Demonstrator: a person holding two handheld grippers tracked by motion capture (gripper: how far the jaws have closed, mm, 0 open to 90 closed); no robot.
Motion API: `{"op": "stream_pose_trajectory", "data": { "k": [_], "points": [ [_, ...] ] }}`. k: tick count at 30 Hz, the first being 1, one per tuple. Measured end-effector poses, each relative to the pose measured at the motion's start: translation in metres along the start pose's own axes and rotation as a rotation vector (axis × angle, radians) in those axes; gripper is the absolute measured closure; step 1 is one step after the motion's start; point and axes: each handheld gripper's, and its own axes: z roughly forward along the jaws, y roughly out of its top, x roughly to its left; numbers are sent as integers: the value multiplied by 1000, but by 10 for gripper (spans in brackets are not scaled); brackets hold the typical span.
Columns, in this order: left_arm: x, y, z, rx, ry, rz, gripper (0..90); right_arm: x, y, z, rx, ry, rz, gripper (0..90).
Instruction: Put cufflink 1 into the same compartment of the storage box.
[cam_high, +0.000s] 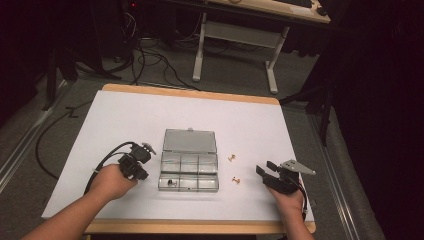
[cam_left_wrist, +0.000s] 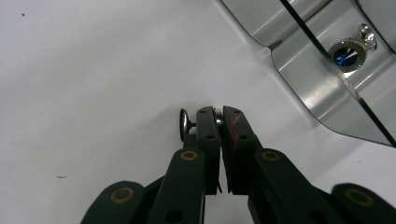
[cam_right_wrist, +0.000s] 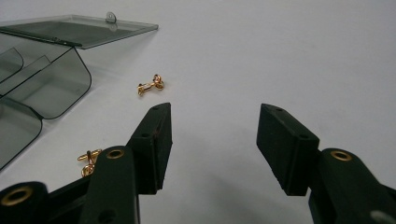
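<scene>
On the white table (cam_high: 125, 115), a clear plastic box (cam_high: 189, 172) with its lid laid open is seen from the high view near the middle, somewhat toward the near edge. The left gripper (cam_high: 134, 162) is held just beside the box's left wall, and the right gripper (cam_high: 272, 172) is held well apart from it, toward the right edge.

In the left gripper view, the left gripper (cam_left_wrist: 216, 112) is seen closed tight on a small silver cufflink (cam_left_wrist: 186, 123), whose round head sticks out beside one jaw, just above the table surface. A blue-stoned cufflink (cam_left_wrist: 348, 52) is shown lying in a compartment of the box (cam_left_wrist: 299, 84), a detail only faintly made out from above.

In the right gripper view, the right gripper (cam_right_wrist: 212, 140) is seen with jaws spread wide and nothing between them. Two gold cufflinks are shown on the bare table between it and the box: one (cam_right_wrist: 150, 85) ahead of the jaws, the other (cam_right_wrist: 88, 161) partly hidden behind one jaw.
</scene>
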Motion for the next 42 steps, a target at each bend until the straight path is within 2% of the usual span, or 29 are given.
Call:
{"op": "stream_pose_trajectory", "data": {
  "k": [14, 20, 22, 25, 30, 35, 42],
  "points": [
    [-2, 1, -1, 6, 8, 3, 867, 0, 0, -1, -7, 3, -1, 459],
    [-8, 5, -18, -18, 12, 12, 867, 0, 1, -1, -15, 5, -8, 459],
    [-11, 8, -25, -41, 12, 7, 867, 0, 1, -2, -15, 6, -10, 459],
    [-16, 11, -31, -38, 14, 31, 867, 0, 1, -2, -18, 6, -11, 459],
    [-25, 16, -38, -51, -1, 47, 867, 0, 1, -2, -19, 4, -6, 459],
    [-35, 20, -43, -73, -1, 62, 867, 0, 2, -2, -22, 4, -7, 458],
    [-47, 26, -48, -75, -5, 96, 867, 0, 2, -2, -19, 5, -10, 458]
  ]
}}
